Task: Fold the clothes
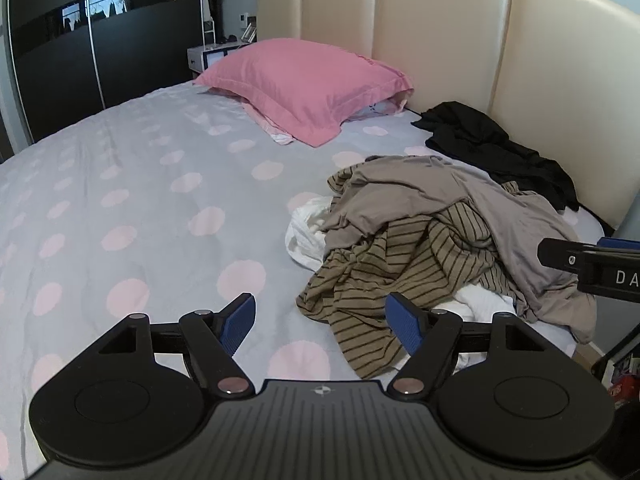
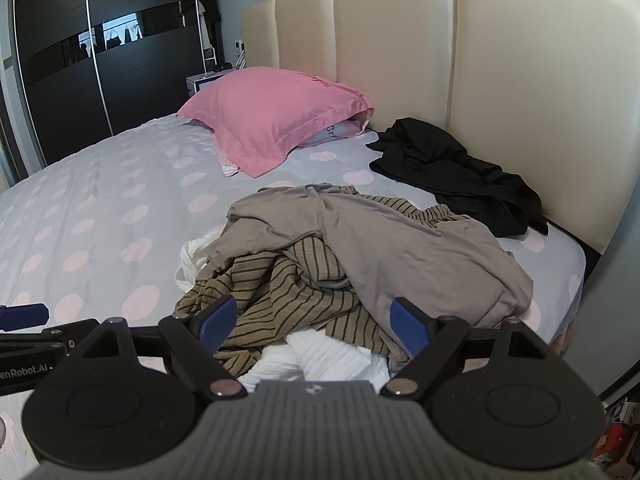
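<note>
A pile of clothes lies on the bed: a grey top (image 1: 448,196) (image 2: 372,240) over a tan striped garment (image 1: 384,280) (image 2: 288,296), with white cloth (image 1: 308,232) (image 2: 320,356) under them. A black garment (image 1: 496,144) (image 2: 452,168) lies apart by the headboard. My left gripper (image 1: 322,320) is open and empty, above the bed at the pile's left edge. My right gripper (image 2: 312,322) is open and empty, just above the pile's near edge. The right gripper's side shows in the left wrist view (image 1: 592,268).
The bed (image 1: 140,200) (image 2: 100,208) has a grey sheet with pink dots. A pink pillow (image 1: 304,80) (image 2: 272,116) lies at the head. A cream padded headboard (image 1: 520,48) (image 2: 500,80) stands behind. A dark wardrobe (image 1: 100,40) is at the far left.
</note>
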